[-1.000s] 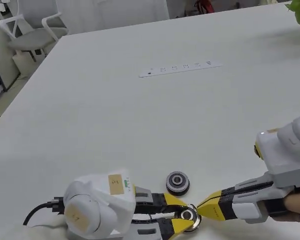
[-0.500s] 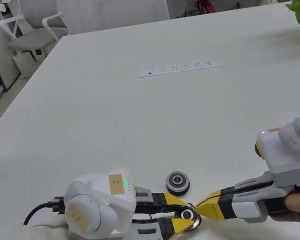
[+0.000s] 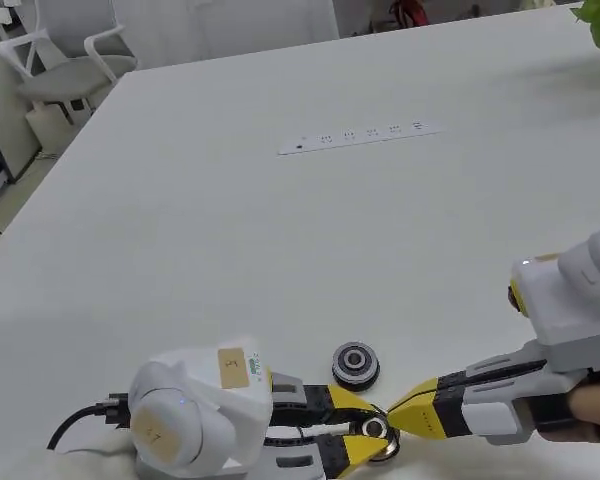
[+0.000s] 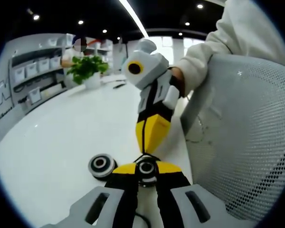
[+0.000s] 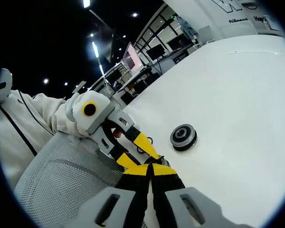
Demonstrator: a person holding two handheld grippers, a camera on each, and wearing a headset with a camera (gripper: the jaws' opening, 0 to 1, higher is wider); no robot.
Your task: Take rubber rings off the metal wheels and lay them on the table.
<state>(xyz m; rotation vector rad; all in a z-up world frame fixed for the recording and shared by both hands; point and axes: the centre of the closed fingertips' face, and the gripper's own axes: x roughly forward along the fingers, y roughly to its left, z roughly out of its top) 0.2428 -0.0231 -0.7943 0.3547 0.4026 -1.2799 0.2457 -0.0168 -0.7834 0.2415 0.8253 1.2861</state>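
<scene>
Work stands at the first wheel: the left gripper has its fingers closed on a metal wheel at the near edge of the tabletop. The right gripper has its fingers pinched together at that wheel's rim; whether anything is caught between them cannot be told. The second wheel lies just beyond, apart from both grippers, its black rubber ring in place; judged early, with both rings left to lay down.

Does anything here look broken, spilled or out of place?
Nothing stands out. One metal wheel with a black rubber ring lies flat on the white table; the left tool grips a second wheel, and the right tool, shut, meets it.
</scene>
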